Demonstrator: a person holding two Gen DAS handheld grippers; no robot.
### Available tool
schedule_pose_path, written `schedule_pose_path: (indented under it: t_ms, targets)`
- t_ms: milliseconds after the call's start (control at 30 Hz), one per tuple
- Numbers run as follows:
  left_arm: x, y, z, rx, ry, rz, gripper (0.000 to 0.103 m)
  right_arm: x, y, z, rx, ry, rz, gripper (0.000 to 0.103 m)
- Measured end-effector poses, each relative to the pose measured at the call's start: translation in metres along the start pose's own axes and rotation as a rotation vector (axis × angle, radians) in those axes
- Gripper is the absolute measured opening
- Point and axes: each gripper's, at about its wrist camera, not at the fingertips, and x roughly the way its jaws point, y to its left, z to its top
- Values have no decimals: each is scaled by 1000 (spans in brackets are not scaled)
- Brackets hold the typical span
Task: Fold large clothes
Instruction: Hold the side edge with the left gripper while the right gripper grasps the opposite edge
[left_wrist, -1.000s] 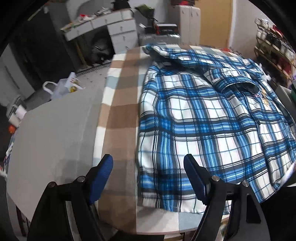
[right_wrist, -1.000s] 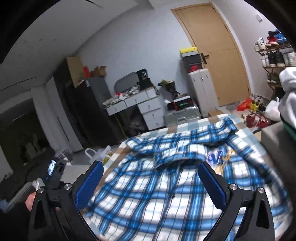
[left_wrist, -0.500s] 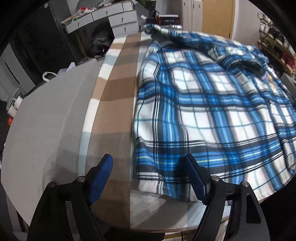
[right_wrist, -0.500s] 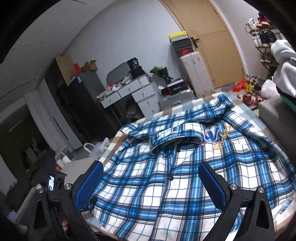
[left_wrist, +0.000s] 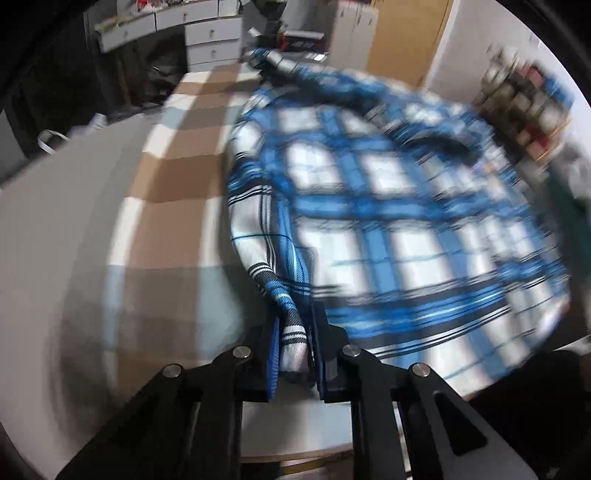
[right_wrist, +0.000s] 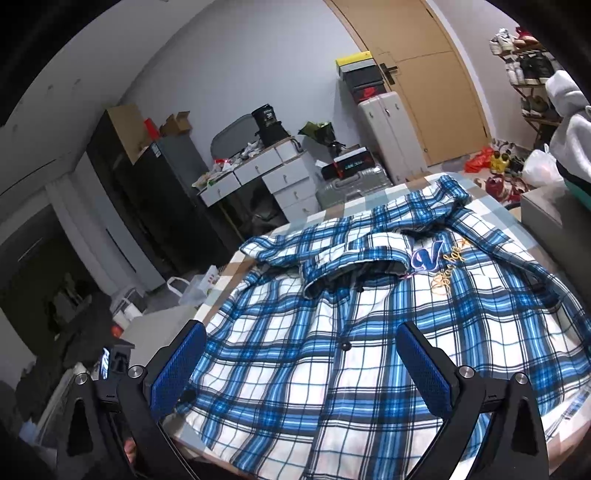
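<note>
A blue and white plaid shirt (left_wrist: 388, 206) lies spread, front up, on a table covered by a brown and white checked cloth (left_wrist: 166, 177). My left gripper (left_wrist: 295, 350) is closing on the shirt's near left hem corner. A bunched fold of fabric sits between its blue pads, which press on it, and the view is blurred by motion. In the right wrist view the shirt (right_wrist: 351, 332) shows its collar and a "V" chest emblem. My right gripper (right_wrist: 301, 369) hovers open over the shirt's lower front with nothing between its fingers.
Beyond the table stand a white drawer desk (right_wrist: 273, 173), a pale suitcase (right_wrist: 391, 133) and a wooden door (right_wrist: 424, 74). A shoe rack (right_wrist: 528, 74) and a grey box (right_wrist: 546, 210) are at the right. A white bag (right_wrist: 192, 288) sits on the floor at the left.
The left gripper's jaws have gone from wide apart to pinched on the shirt's hem corner, and it tipped down closer to the table. The right gripper tilted down toward the shirt.
</note>
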Motion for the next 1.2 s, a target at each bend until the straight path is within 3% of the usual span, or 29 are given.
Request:
schedule_pose_path:
  t_ms: [133, 200, 233, 300, 400, 467, 700, 800, 833, 933, 1033, 1200]
  targets:
    - [-26, 4, 5, -36, -83, -276, 10, -3, -4, 0, 25, -9, 10, 103]
    - [-34, 10, 4, -57, -111, -356, 10, -4, -7, 1, 39, -9, 15, 103]
    - [-32, 13, 5, -66, -103, -358, 10, -5, -8, 1, 47, -11, 18, 103]
    - [-19, 22, 6, -121, -72, -230, 10, -6, -11, 2, 63, -12, 24, 103]
    - [9, 32, 7, -207, 57, -180, 10, -6, -17, 3, 99, -8, 39, 103]
    - [18, 37, 7, -244, 96, -138, 9, -6, -19, 3, 113, -10, 45, 103]
    - [16, 27, 8, -228, 76, -138, 23, -22, -35, 9, 141, -25, 32, 103]
    - [15, 16, 9, -148, 68, -84, 23, -40, -54, 20, 102, -3, -95, 103]
    - [16, 12, 10, -127, 63, -57, 22, -48, -65, 25, 81, 16, -175, 103]
    - [17, 3, 8, -47, 49, 50, 16, -52, -90, 33, 27, 137, -328, 103]
    - [17, -5, 5, 13, 44, 121, 11, -43, -116, 29, -1, 264, -385, 103]
    - [13, 9, 3, -31, 48, 89, 9, -26, -154, 15, 46, 406, -475, 100]
